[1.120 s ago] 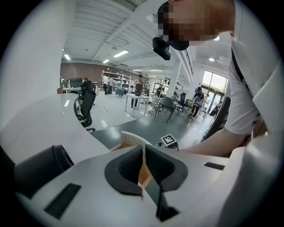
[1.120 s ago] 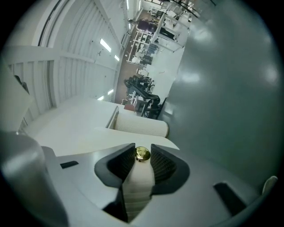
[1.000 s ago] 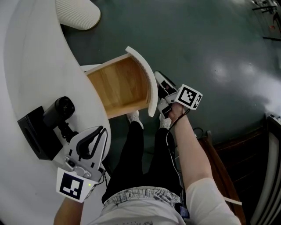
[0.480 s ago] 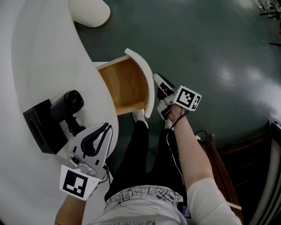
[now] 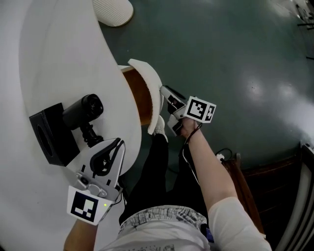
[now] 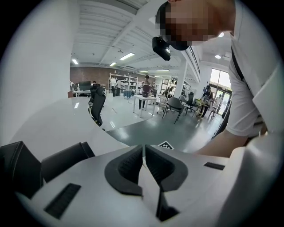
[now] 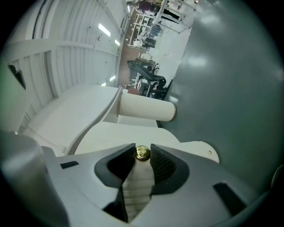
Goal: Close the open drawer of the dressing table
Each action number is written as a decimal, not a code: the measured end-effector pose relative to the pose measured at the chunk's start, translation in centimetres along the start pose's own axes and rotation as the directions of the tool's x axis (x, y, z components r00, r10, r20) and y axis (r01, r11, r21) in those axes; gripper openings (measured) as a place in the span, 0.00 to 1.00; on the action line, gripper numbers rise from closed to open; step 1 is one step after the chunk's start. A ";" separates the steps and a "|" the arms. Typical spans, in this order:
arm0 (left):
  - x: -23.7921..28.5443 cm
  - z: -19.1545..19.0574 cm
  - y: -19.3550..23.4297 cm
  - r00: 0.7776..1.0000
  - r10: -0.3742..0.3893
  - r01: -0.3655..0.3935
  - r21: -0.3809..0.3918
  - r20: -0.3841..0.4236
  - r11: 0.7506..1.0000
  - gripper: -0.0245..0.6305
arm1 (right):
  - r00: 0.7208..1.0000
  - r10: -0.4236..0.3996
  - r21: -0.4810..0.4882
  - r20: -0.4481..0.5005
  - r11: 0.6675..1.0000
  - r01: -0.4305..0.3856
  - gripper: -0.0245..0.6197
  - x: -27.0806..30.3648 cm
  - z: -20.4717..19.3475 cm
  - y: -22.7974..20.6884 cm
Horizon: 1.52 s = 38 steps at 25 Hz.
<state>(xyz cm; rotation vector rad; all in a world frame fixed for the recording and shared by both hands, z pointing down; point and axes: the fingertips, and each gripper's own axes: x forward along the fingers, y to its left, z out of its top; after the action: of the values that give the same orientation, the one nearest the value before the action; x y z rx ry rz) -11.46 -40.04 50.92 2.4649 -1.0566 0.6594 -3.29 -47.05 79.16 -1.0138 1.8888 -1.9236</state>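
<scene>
1. Compared with one second ago, the drawer (image 5: 143,100), with its white curved front and light wooden inside, has gone much deeper under the white dressing table (image 5: 59,54). We now see only a narrow strip of the wood. The right gripper (image 5: 165,93) has travelled with the drawer front toward the table.
2. The drawer is not fully closed. Its front stands a little out from the tabletop's curved edge on the person's side, and tilted to it.
3. In the right gripper view, the jaws are closed on the round brass knob (image 7: 142,153) of the drawer front. Both pads touch the knob.
4. The left gripper (image 5: 115,145) hangs over the same edge of the tabletop, nearer to the person. Its jaws are pressed together and we see nothing between them.
5. Near this edge a black camera (image 5: 84,109) stands on a short stand, and a black box (image 5: 47,132) lies just beside it, further in from the edge. The left gripper's tips are near the camera stand, but apart from it.
6. On the dark green floor (image 5: 235,59), beyond the far end of the table, a white ribbed cylinder (image 5: 114,11) lies.
</scene>
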 end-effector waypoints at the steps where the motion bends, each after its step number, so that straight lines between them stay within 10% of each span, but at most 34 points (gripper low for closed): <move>1: -0.3 -0.1 0.2 1.000 0.007 -0.007 -0.003 0.002 1.000 0.10 | 1.000 -0.003 0.000 -0.011 1.000 0.003 0.22 0.4 -0.4 0.1; 38: -6.6 -1.2 3.2 0.994 0.101 -0.099 -0.037 0.046 0.994 0.09 | 0.992 -0.007 -0.047 -0.127 0.999 0.001 0.31 6.5 -7.0 2.9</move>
<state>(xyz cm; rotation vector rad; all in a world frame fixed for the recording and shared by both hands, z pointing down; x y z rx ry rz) -18.16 -37.73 48.78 2.4220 -1.2063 0.6097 -13.23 -46.09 78.91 -0.9287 2.0102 -1.9987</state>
